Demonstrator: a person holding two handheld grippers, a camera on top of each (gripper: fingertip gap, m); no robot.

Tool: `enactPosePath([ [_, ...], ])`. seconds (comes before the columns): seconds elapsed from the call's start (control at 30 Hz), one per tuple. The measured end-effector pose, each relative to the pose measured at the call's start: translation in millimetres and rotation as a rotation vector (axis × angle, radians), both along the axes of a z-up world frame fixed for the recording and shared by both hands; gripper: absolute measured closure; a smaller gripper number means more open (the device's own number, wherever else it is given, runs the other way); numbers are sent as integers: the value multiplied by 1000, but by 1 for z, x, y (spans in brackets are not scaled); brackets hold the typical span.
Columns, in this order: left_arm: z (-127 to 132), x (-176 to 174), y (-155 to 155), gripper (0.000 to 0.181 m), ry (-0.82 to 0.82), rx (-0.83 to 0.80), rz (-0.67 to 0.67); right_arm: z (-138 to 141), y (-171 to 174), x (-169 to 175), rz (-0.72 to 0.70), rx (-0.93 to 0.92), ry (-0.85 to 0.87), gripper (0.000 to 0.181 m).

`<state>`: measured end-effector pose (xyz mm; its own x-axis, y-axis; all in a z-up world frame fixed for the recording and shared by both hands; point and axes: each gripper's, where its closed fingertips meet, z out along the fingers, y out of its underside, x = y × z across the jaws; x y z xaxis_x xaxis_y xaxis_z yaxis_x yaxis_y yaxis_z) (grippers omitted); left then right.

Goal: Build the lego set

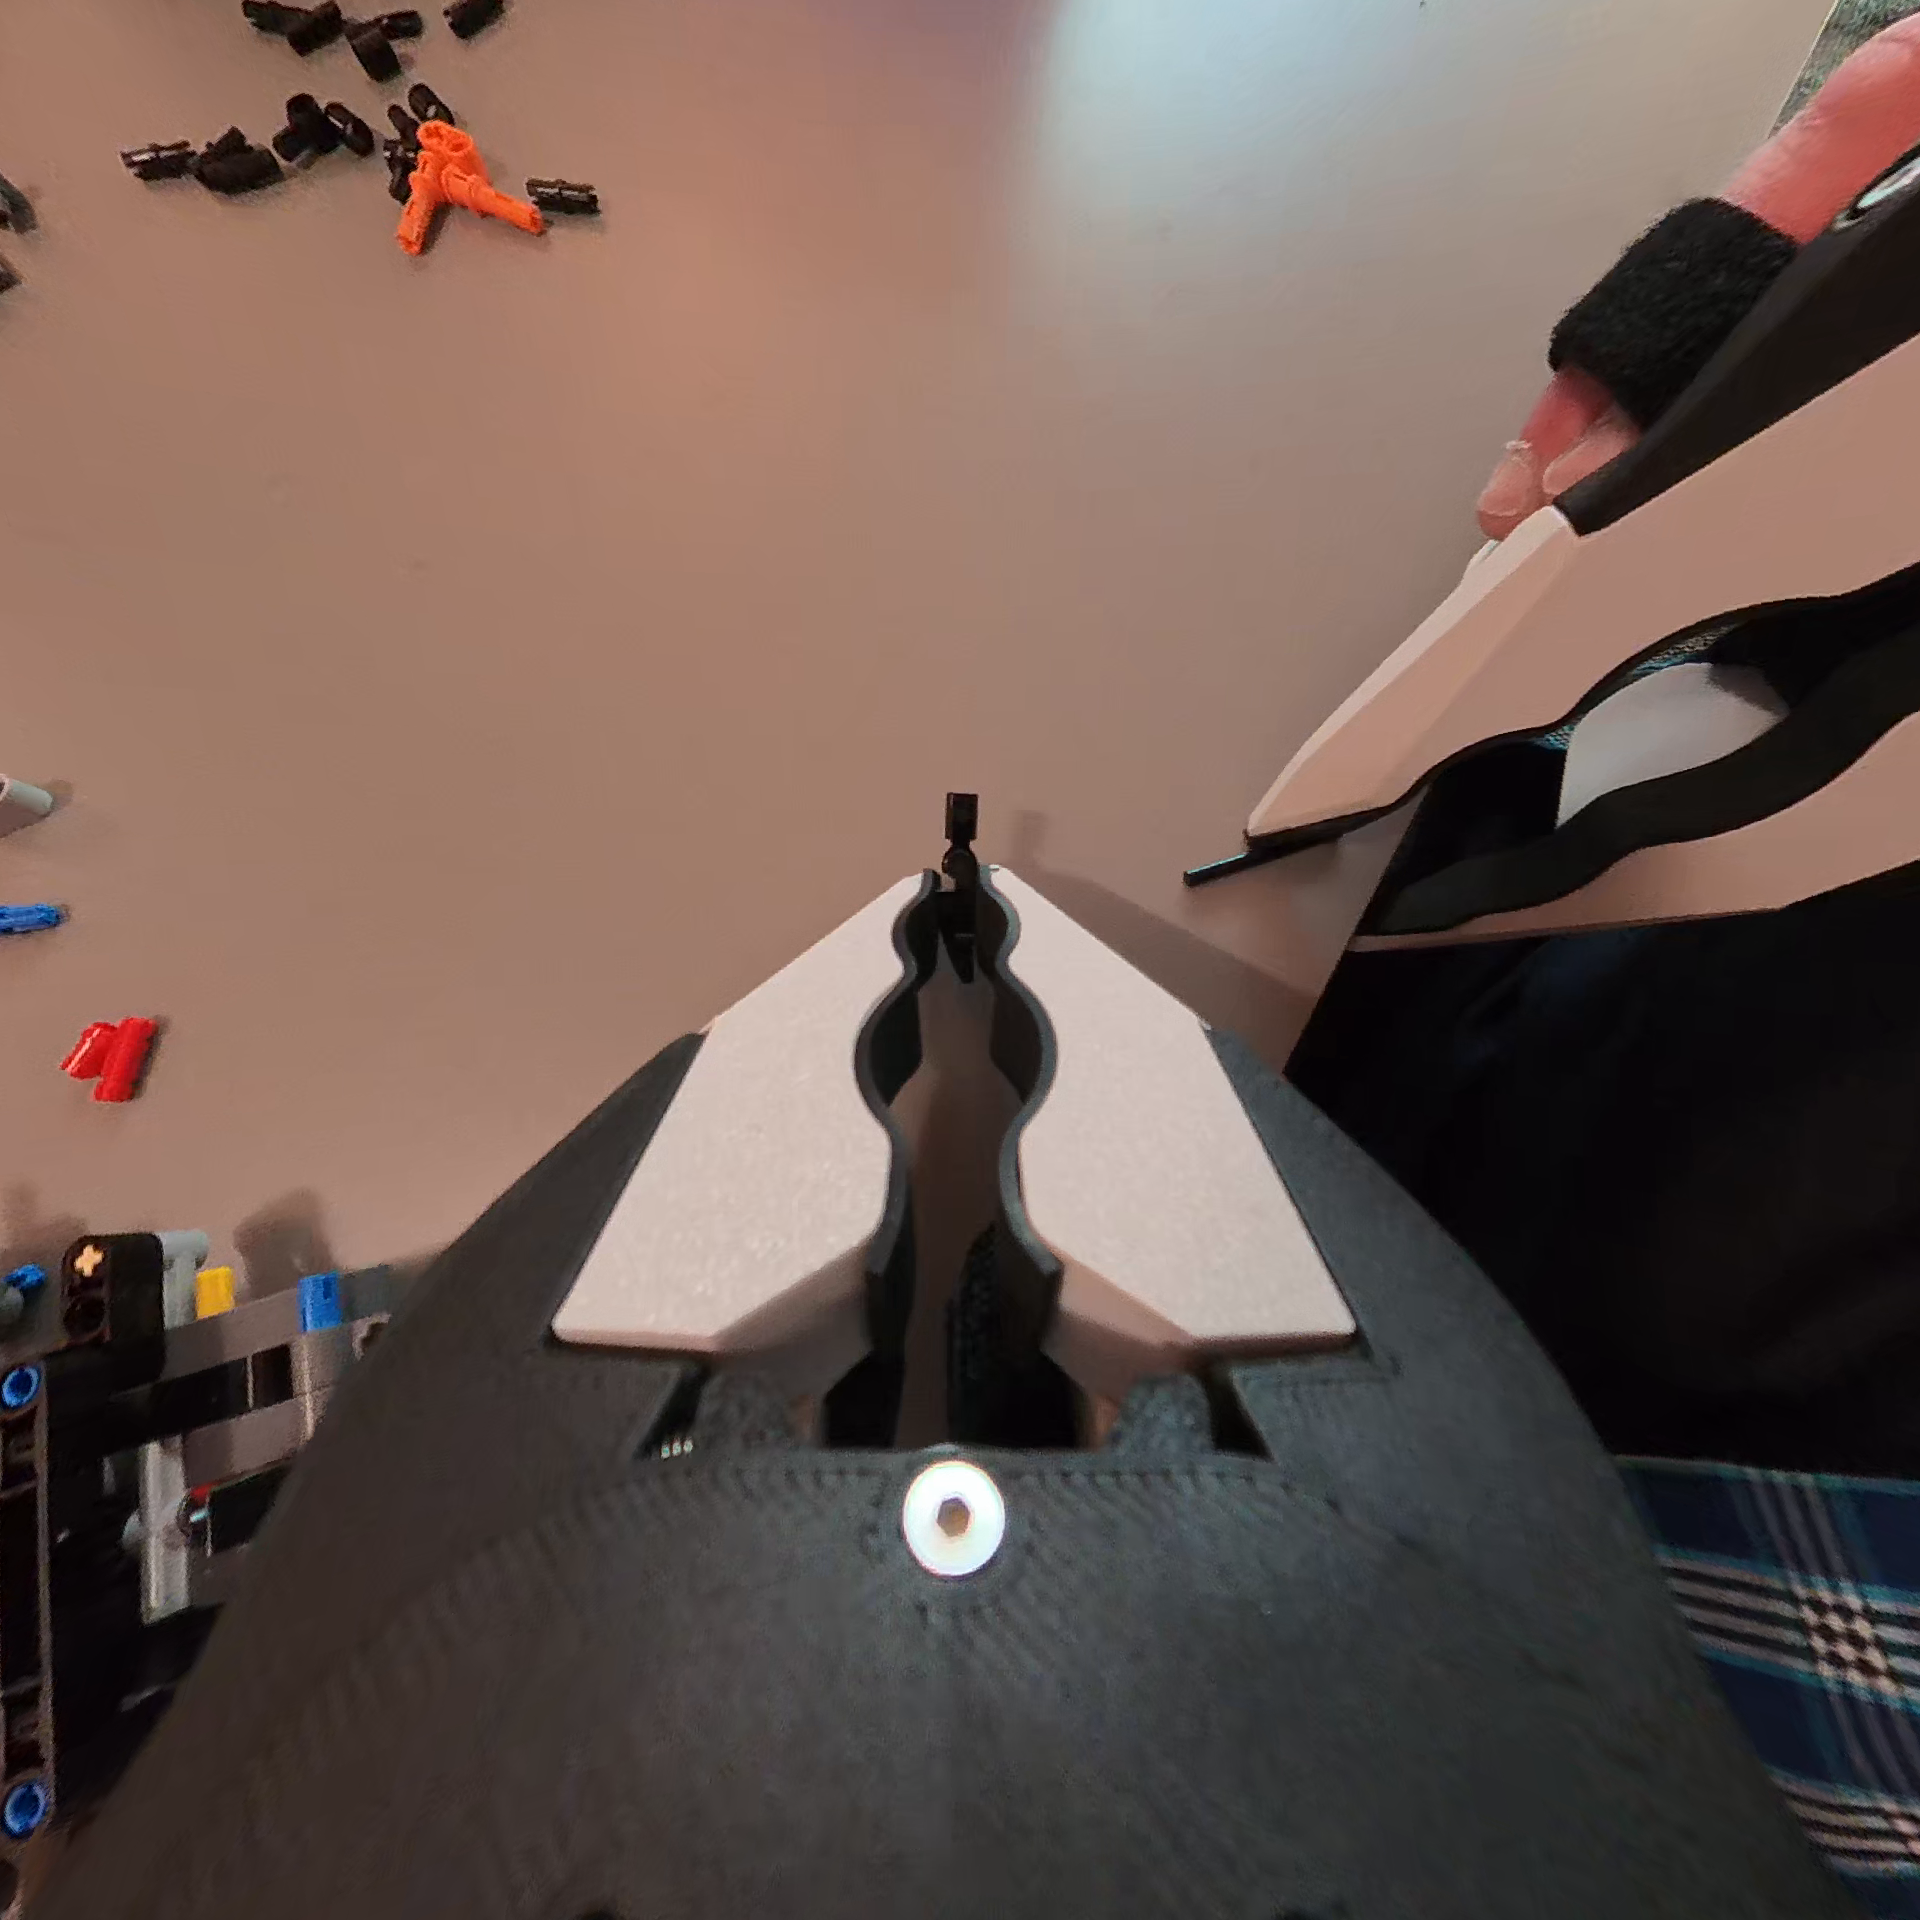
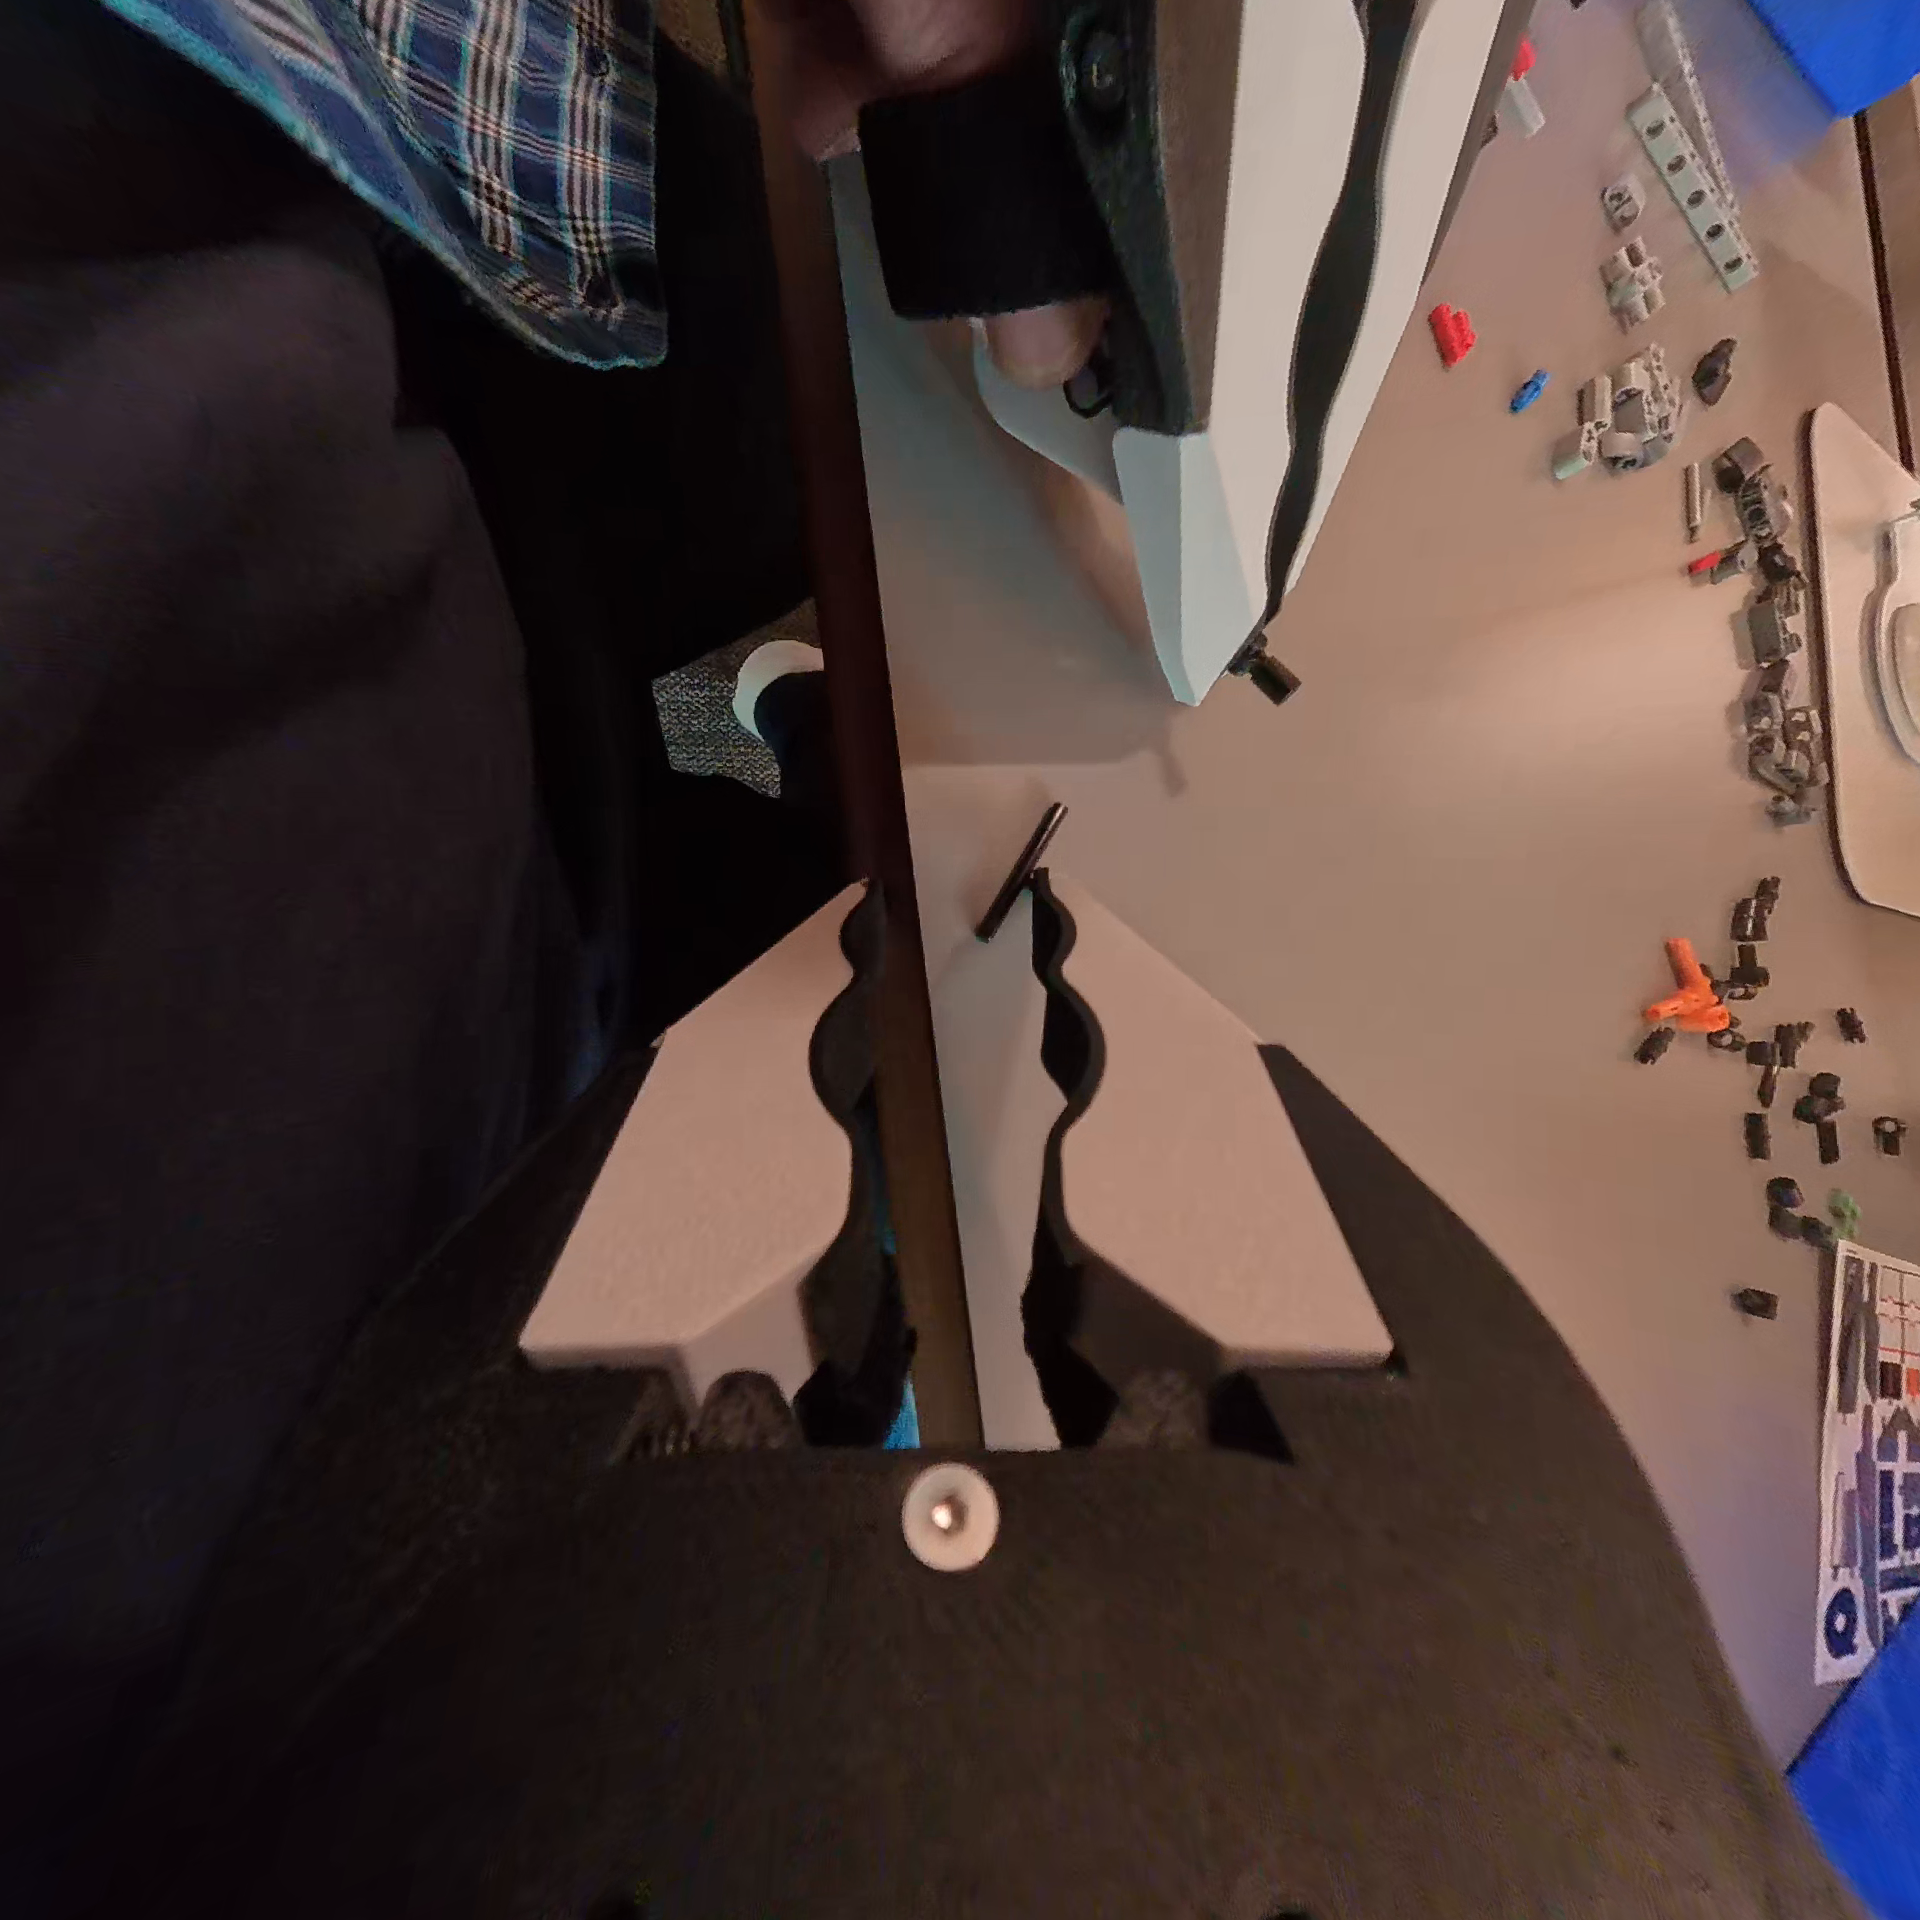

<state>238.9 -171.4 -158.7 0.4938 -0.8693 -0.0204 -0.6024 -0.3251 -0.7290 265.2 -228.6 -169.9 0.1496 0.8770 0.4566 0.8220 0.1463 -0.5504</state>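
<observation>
left wrist view, left gripper (image 1: 958, 883): fingers drawn nearly together at the tips, pinching a small black connector piece (image 1: 960, 831) that sticks out past the tips above the tabletop (image 1: 831, 520).
left wrist view, right gripper (image 1: 1262, 831): comes in from the right edge; a thin black axle (image 1: 1226, 864) pokes out from under its tip, near the table's near edge. a person's finger (image 1: 1538, 478) with a black strap rests on it.
left wrist view, loose parts: an orange piece (image 1: 452, 187) among black pins (image 1: 260, 156) toward the far left corner; a red piece (image 1: 109, 1055) and a blue pin (image 1: 29, 916) at the left edge.
left wrist view, build: a partly built grey and black frame (image 1: 156, 1403) with blue and yellow parts lies at the near left, partly hidden by the gripper body.
right wrist view, right gripper (image 2: 961, 894): jaws spread apart, straddling the table edge (image 2: 883, 935); the black axle (image 2: 1023, 868) lies against the tip of one finger, and whether it is gripped cannot be told.
right wrist view, left gripper (image 2: 1236, 665): tips closed on the small black connector piece (image 2: 1270, 675) over the tabletop (image 2: 1403, 831).
right wrist view, loose parts: grey beams (image 2: 1694, 197), black pins (image 2: 1787, 1091) and the orange piece (image 2: 1688, 997) spread toward the far side, with a sticker sheet (image 2: 1870, 1455) further along that side.
</observation>
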Motion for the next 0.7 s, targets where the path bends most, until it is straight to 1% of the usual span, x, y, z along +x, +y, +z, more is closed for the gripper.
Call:
enactPosePath([
  [0.03, 0, 0, 0, 177, -1, 0, 1, 0, 0, 0, -7, -6, 1, 157],
  [0.7, 2, 0, -7, 176, -24, -7, 9, 3, -6, -2, -89, -18, -17, 171],
])
